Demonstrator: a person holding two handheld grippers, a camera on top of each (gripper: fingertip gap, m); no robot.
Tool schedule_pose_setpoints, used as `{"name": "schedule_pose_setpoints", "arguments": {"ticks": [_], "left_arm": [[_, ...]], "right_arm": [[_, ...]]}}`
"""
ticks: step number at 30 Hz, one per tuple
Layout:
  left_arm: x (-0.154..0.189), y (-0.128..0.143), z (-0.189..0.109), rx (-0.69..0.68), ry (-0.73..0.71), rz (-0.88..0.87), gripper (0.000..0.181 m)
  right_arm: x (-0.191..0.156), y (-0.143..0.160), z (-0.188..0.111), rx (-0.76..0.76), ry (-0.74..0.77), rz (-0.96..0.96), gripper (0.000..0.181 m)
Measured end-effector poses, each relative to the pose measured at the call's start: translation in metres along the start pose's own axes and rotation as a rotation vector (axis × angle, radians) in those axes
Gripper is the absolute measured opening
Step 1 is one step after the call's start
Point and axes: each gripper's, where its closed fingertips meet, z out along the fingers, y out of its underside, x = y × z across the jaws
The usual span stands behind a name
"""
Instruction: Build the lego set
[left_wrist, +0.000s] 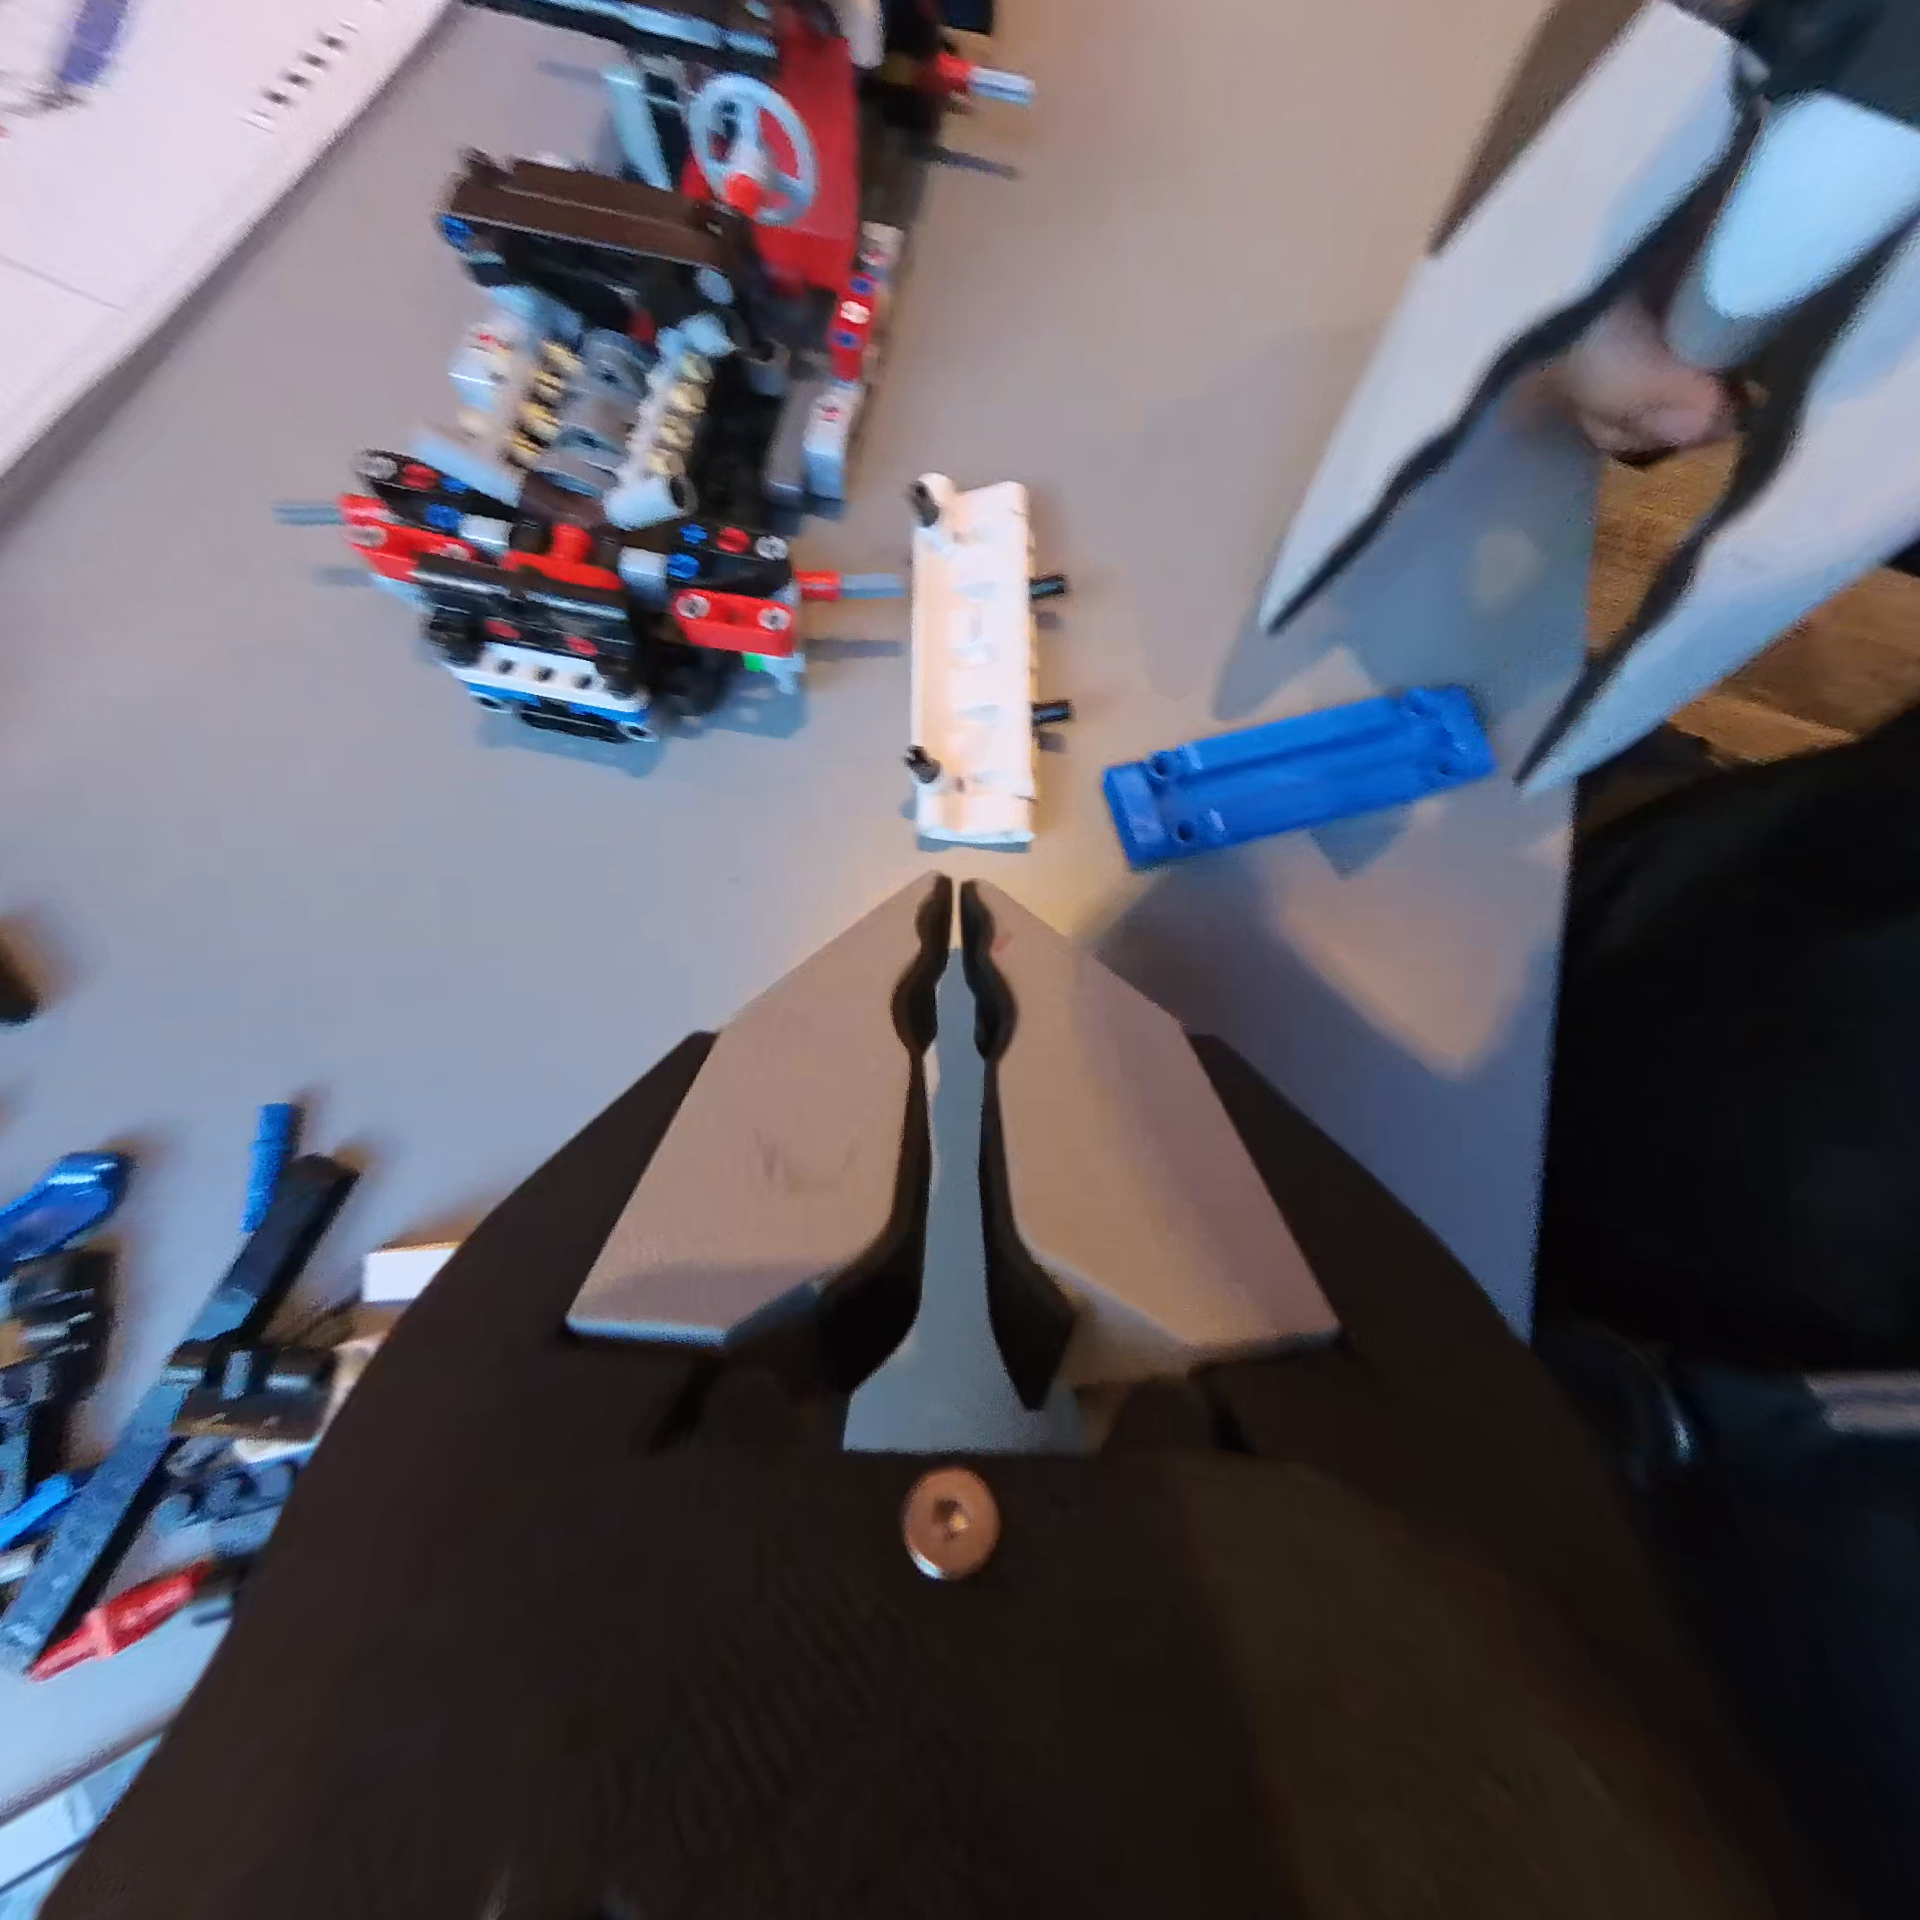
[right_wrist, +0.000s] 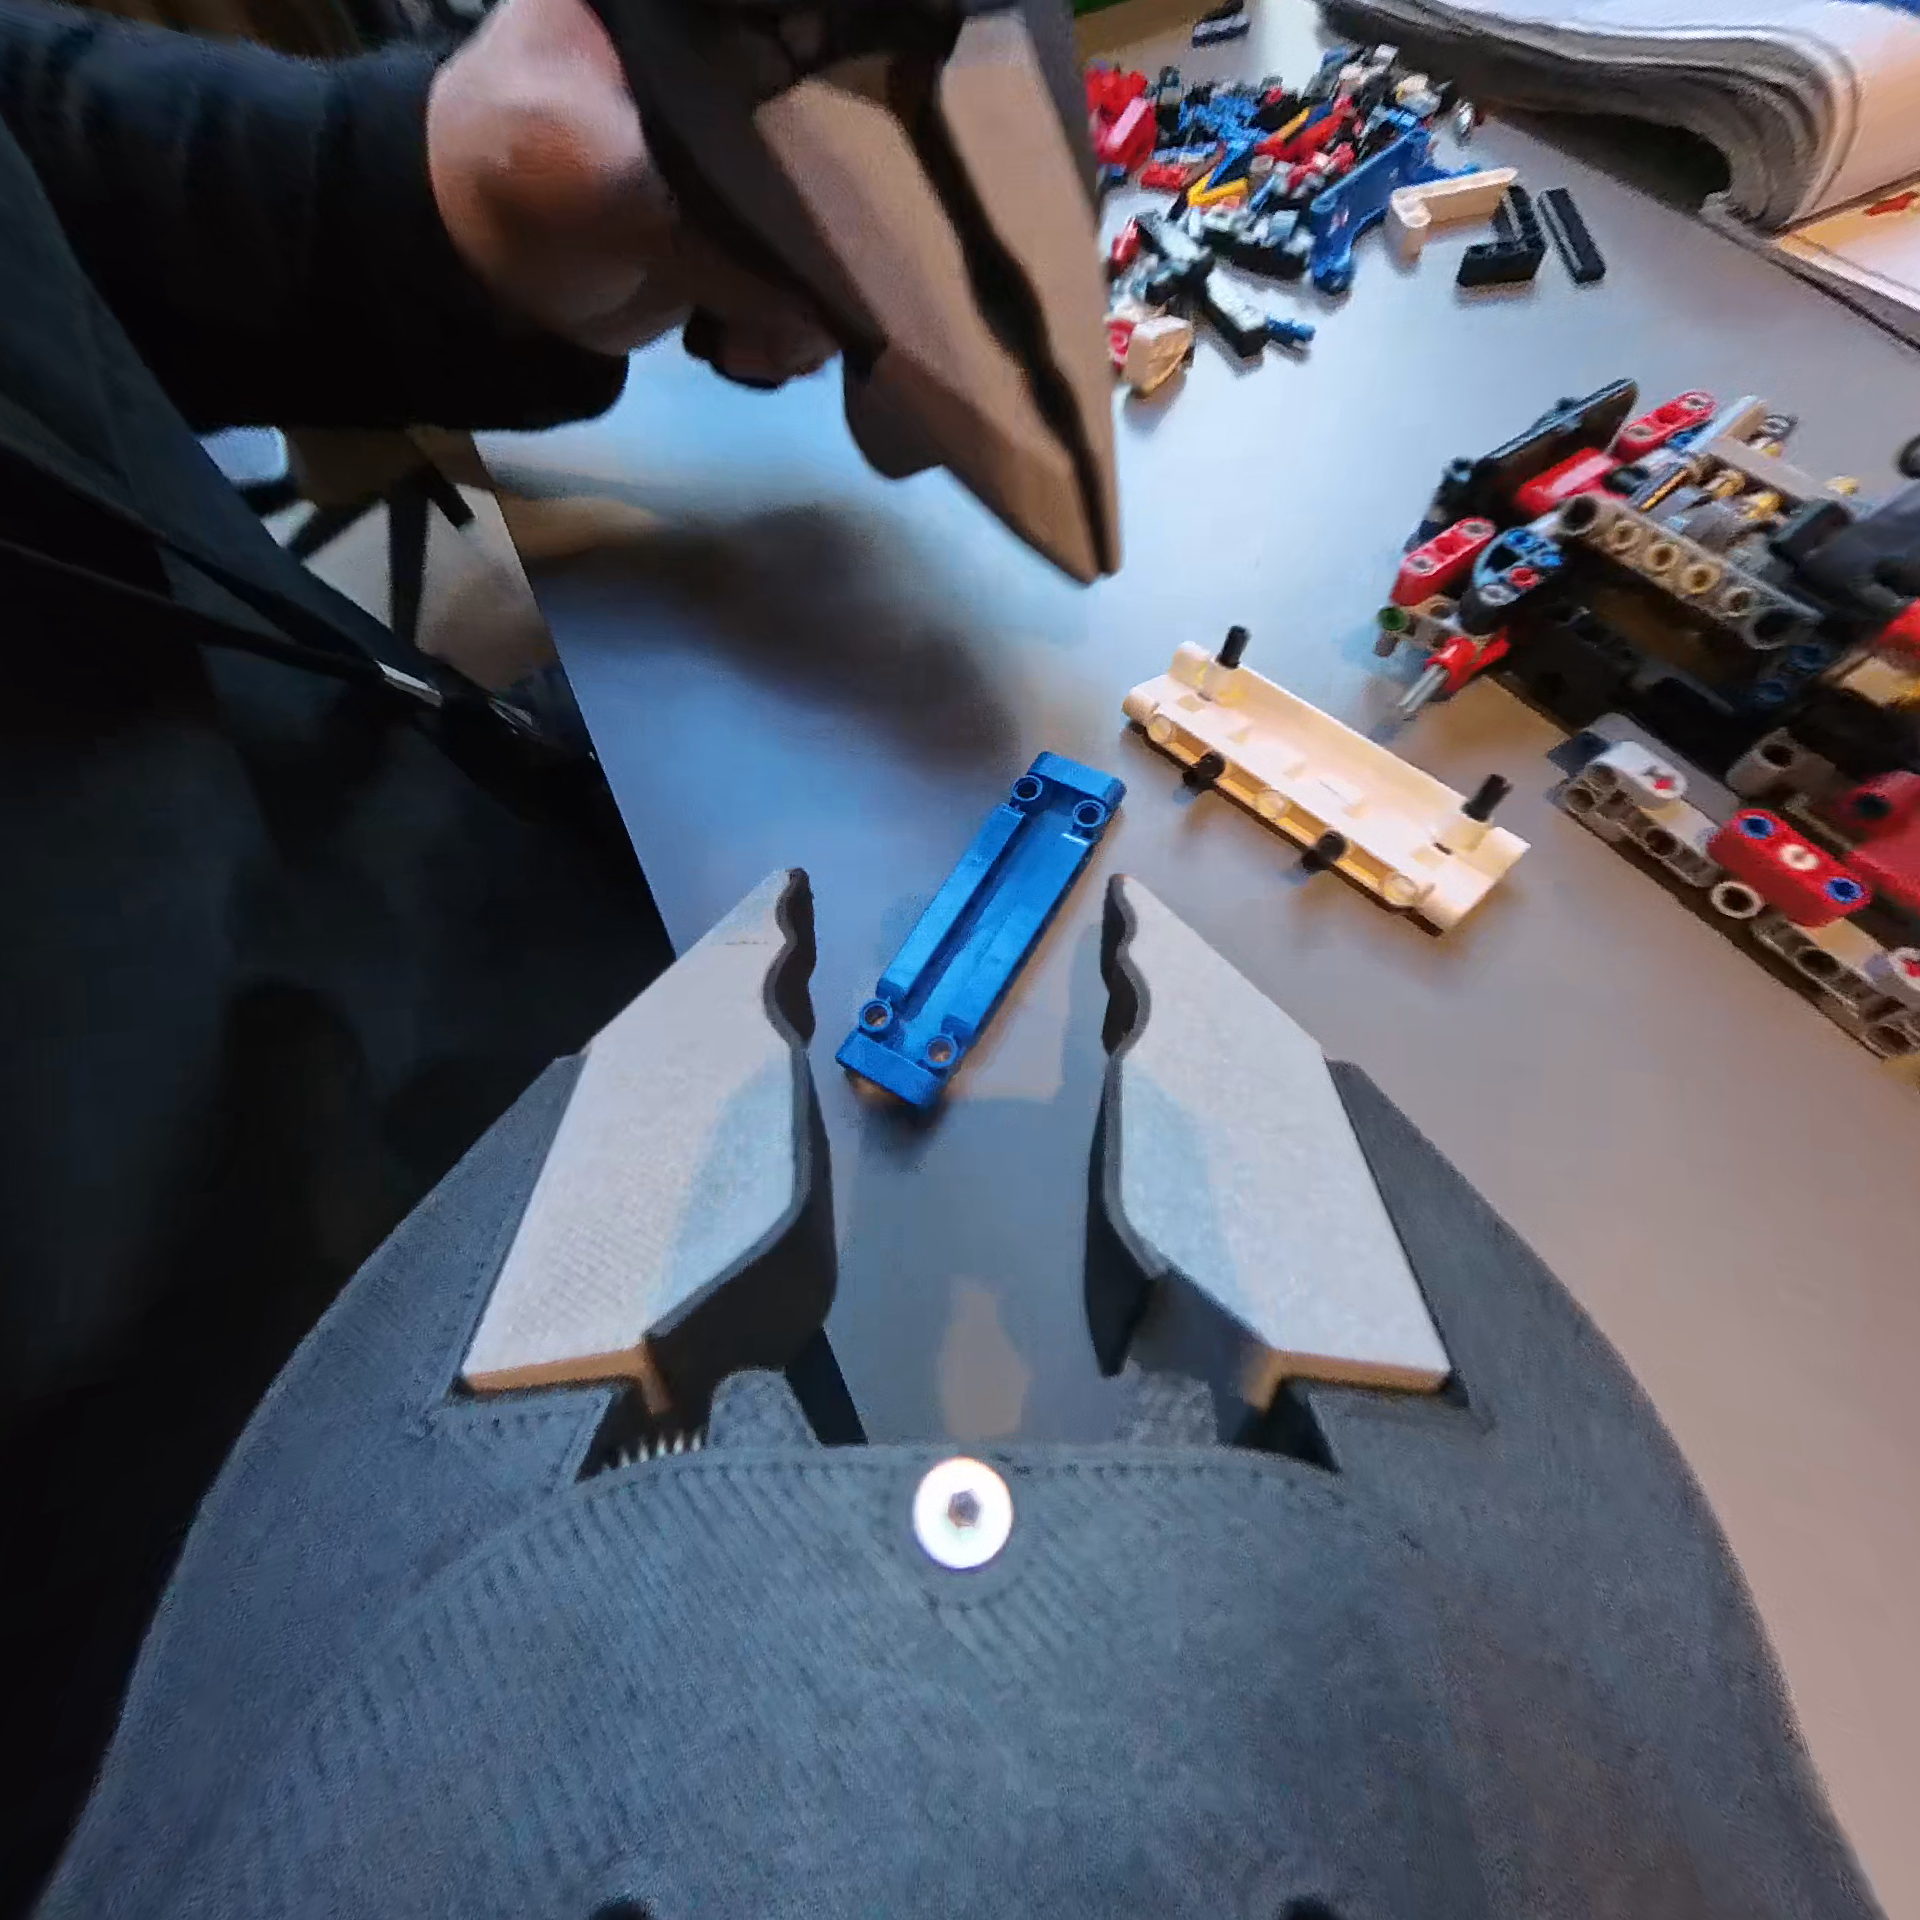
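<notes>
left gripper (left_wrist: 956, 899): tips nearly together, empty, above table (left_wrist: 260, 883)
right gripper (right_wrist: 956, 914): spread wide, empty, blue panel (right_wrist: 982, 930) mid-frame between tips
right view only: loose parts pile (right_wrist: 1278, 187), top centre-right

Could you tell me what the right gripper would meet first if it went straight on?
Probably the blue panel: the open right gripper points along it, lying loose on the table. Height above it is unclear.

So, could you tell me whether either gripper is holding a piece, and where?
Neither: the left gripper is shut on nothing, the right gripper open over the blue panel.
</notes>
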Motion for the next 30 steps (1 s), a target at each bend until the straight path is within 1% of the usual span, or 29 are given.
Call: {"name": "schedule_pose_setpoints", "arguments": {"ticks": [2,4,7,11,15,18,20,22,23,24,25,28,30], "left_arm": [[-0.008,-0.005,0.001,0.013,-0.038,-0.001,0.000],[-0.009,-0.010,0.002,0.030,-0.027,-0.011,0.000],[-0.015,-0.012,0.003,0.062,-0.044,-0.032,0.002],[-0.024,-0.014,0.002,0.144,-0.115,-0.066,0.006],[-0.025,-0.024,-0.003,0.279,-0.154,-0.096,0.012],[-0.027,-0.033,-0.017,0.369,-0.199,-0.063,0.015],[-0.030,-0.036,-0.023,0.403,-0.231,-0.048,0.020],[-0.030,-0.035,-0.022,0.402,-0.229,-0.047,0.020],[-0.032,-0.033,-0.021,0.392,-0.233,-0.057,0.022],[-0.036,-0.032,-0.020,0.380,-0.249,-0.073,0.031],[-0.038,-0.030,-0.019,0.369,-0.250,-0.085,0.031],[-0.042,-0.028,-0.018,0.361,-0.251,-0.119,0.034],[-0.047,-0.027,-0.021,0.366,-0.283,-0.129,0.035]], "right_arm": [[0.001,0.006,0.006,-0.055,0.022,-0.033,0.051],[0.005,0.012,0.008,-0.104,0.042,-0.069,0.049],[0.027,0.021,0.002,-0.157,0.121,-0.117,0.044],[0.057,0.023,-0.011,-0.147,0.168,-0.104,0.043],[0.074,0.015,-0.022,-0.078,0.144,-0.094,0.042],[0.089,0.007,-0.029,-0.020,0.137,-0.151,0.042],[0.101,0.000,-0.034,0.021,0.134,-0.171,0.039],[0.113,-0.009,-0.036,0.071,0.116,-0.160,0.039],[0.119,-0.014,-0.038,0.104,0.117,-0.155,0.039],[0.125,-0.020,-0.040,0.142,0.125,-0.153,0.038],[0.130,-0.027,-0.042,0.181,0.133,-0.149,0.038],[0.135,-0.035,-0.049,0.249,0.134,-0.116,0.040],[0.136,-0.038,-0.053,0.281,0.140,-0.113,0.039]]}}
